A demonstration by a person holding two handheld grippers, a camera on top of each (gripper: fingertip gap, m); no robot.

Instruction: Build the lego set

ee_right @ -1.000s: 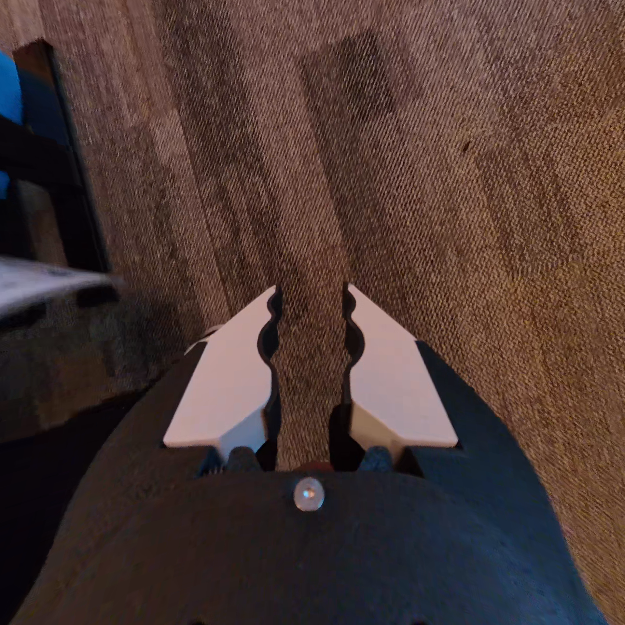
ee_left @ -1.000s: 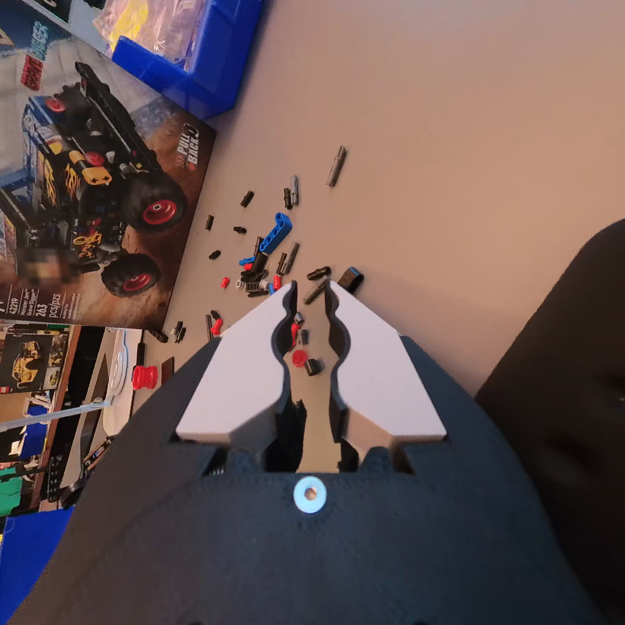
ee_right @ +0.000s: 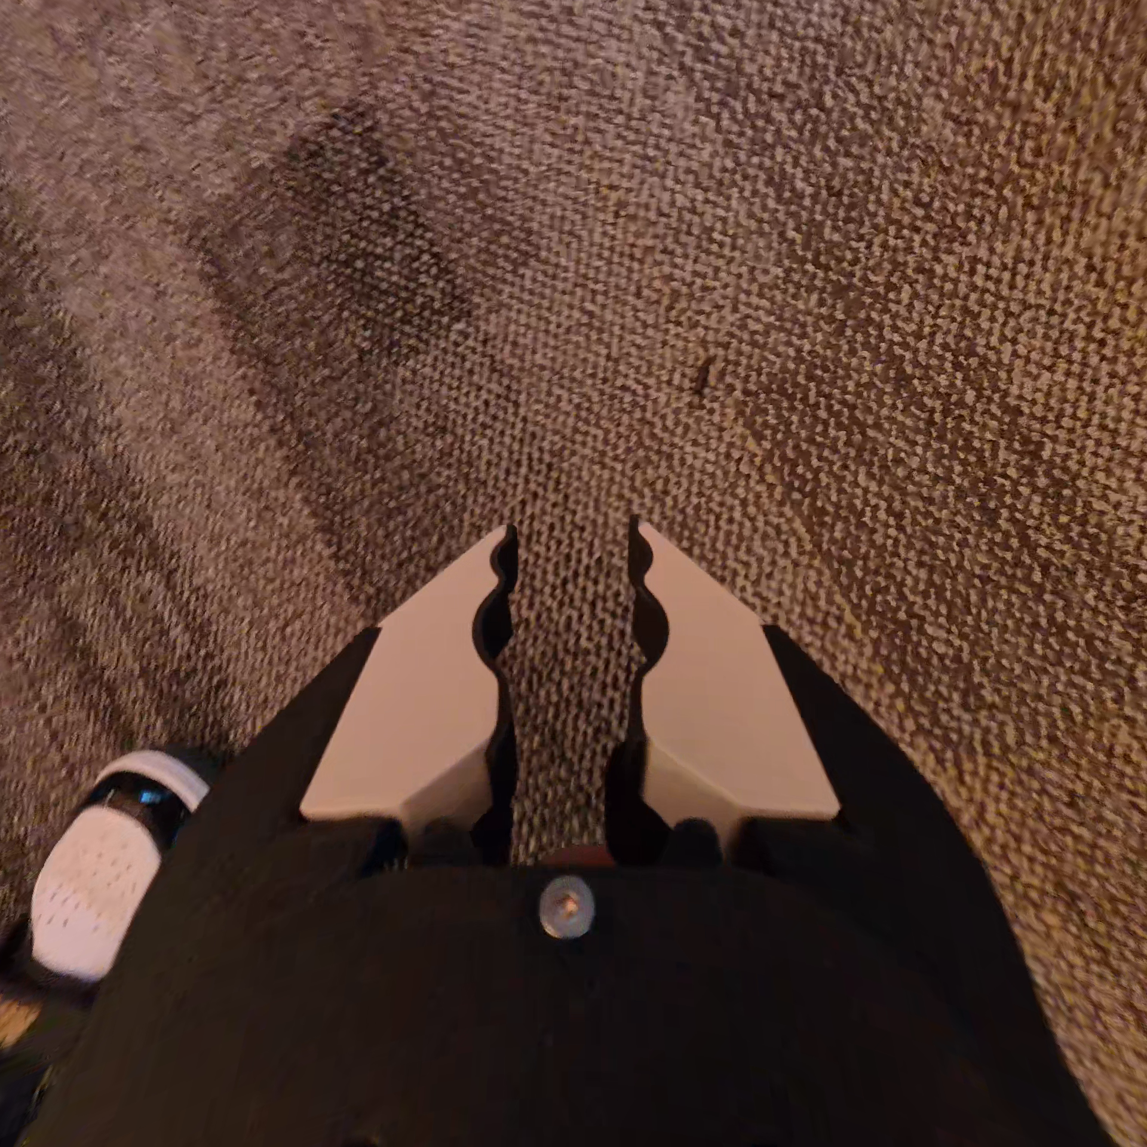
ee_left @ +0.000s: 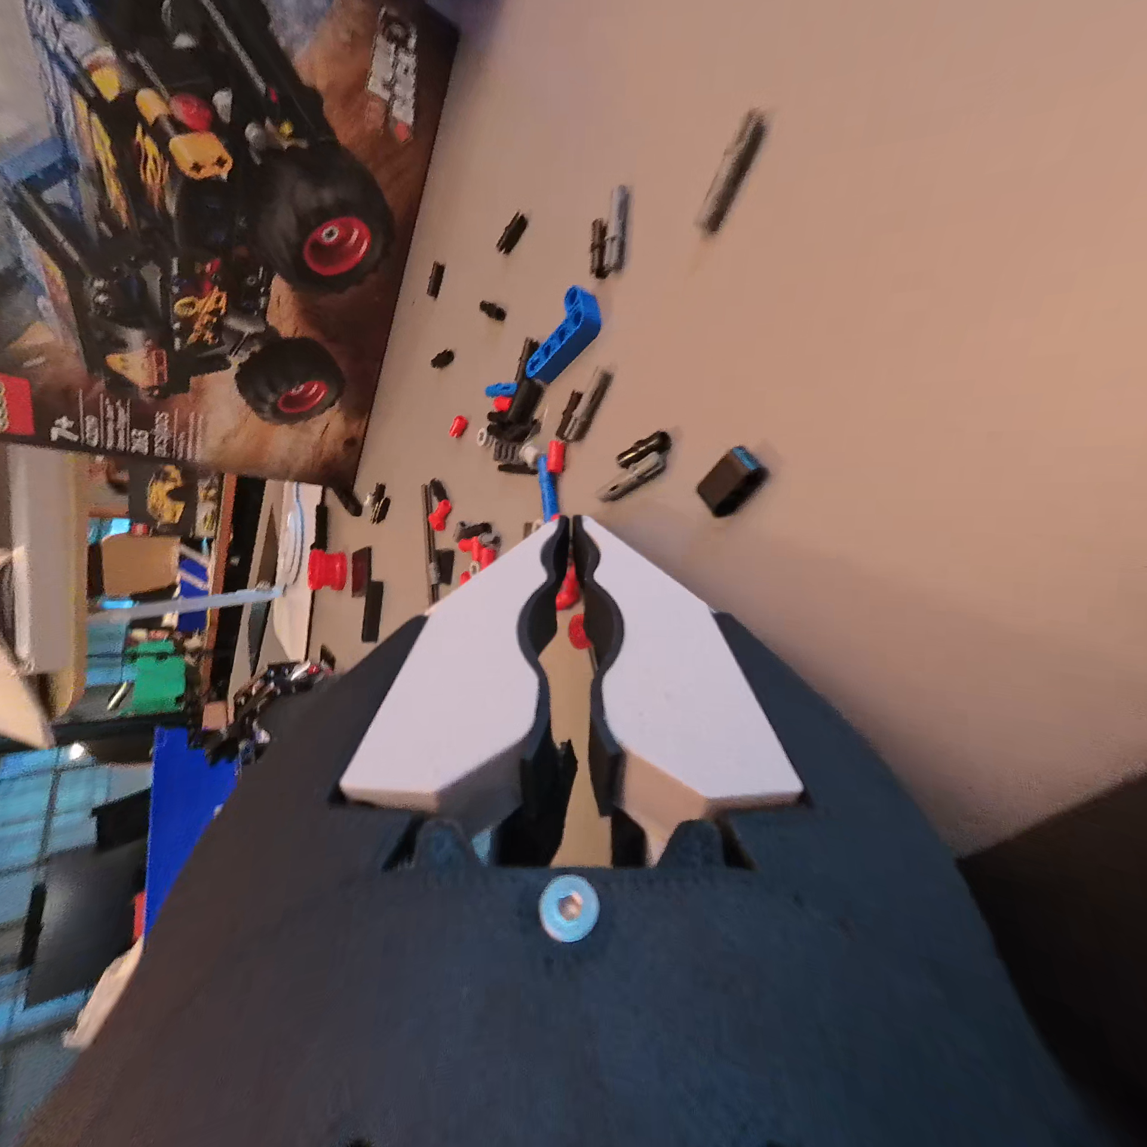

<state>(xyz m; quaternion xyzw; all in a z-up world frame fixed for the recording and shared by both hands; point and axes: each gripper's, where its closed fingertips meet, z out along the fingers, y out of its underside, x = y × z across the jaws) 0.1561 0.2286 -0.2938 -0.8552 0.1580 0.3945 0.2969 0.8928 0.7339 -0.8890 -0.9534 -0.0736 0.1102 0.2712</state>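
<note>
In the left wrist view, loose lego pieces lie scattered on the tan table [ee_left: 869,372]: a blue angled beam [ee_left: 563,335], a black block [ee_left: 732,481], grey and black pins, and small red pieces [ee_left: 568,589]. My left gripper [ee_left: 566,526] is down at the table with its jaws closed. The near end of a thin blue rod [ee_left: 546,487] runs in between its tips. The red pieces show through the gap behind the tips. My right gripper [ee_right: 572,534] is open and empty over brown carpet [ee_right: 807,310], away from the table.
The lego box [ee_left: 205,217] with a monster truck picture lies at the table's left. A red wheel hub [ee_left: 326,571] and black plates sit near the table's left edge. A long grey axle [ee_left: 732,167] lies far off. A white shoe [ee_right: 93,869] is on the carpet. The tips of one gripper are about 105 cm away from the tips of the other.
My left gripper has moved closer to the pieces and closed its jaws at the blue rod. My right gripper has swung over the carpet and stays open; a shoe has come into view.
</note>
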